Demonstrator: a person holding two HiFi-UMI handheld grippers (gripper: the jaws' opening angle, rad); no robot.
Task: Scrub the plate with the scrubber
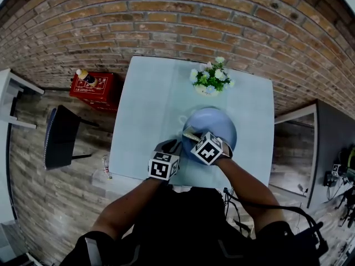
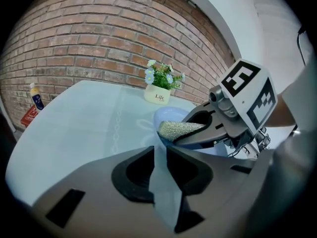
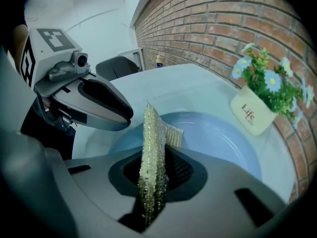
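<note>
Blue plate sits mid-table, near the flower pot. The scrubber is pinched firmly in the right gripper, over the plate's near rim. The left gripper waits beside it, jaws apart and empty. This looks like the scrubbing step; next, press down and sweep across.

Around the table, seen from the head view
A pale table bears a white flower pot toward its 12 o'clock edge, under a brick wall. On the wood floor, a red box with a bottle sits at 10 o'clock and a black chair at 9.
</note>
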